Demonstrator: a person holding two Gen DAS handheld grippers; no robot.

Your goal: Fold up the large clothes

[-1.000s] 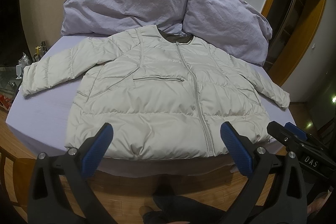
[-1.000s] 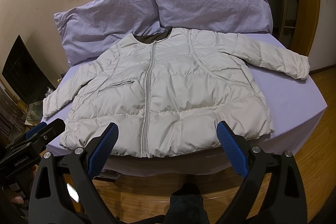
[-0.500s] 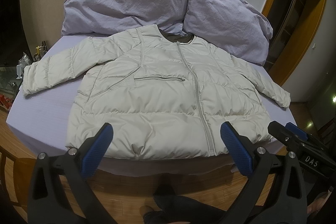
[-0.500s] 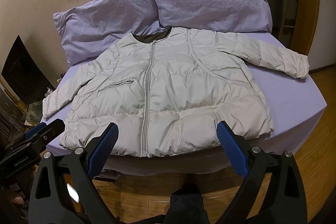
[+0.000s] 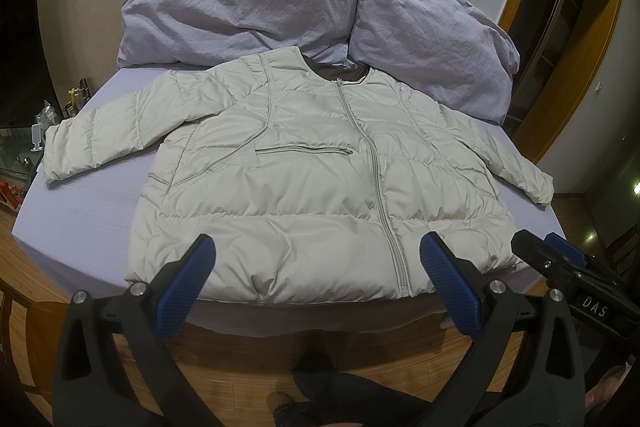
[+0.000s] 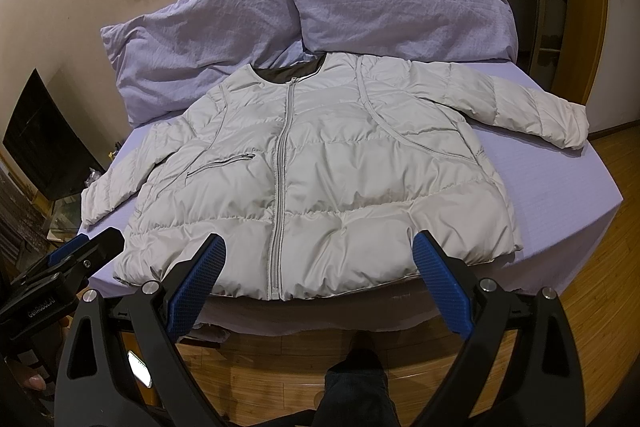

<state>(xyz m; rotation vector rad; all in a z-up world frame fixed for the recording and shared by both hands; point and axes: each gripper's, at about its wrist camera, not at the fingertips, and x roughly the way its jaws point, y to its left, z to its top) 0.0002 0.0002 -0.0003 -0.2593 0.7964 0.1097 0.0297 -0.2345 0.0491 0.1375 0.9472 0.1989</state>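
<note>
No fold is made yet: the puffer jacket [image 5: 320, 187] lies spread flat, zipped, sleeves out, below the pillows [image 5: 248, 15], both left tool [image 5: 320, 279] and right tool [image 6: 316, 275] gaping, empty.

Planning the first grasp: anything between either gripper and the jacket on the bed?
Nothing visible. The jacket lies flat, zipped, sleeves spread on the bed. The left gripper and right gripper hover open just short of its hem. The pillows sit behind the collar.
</note>
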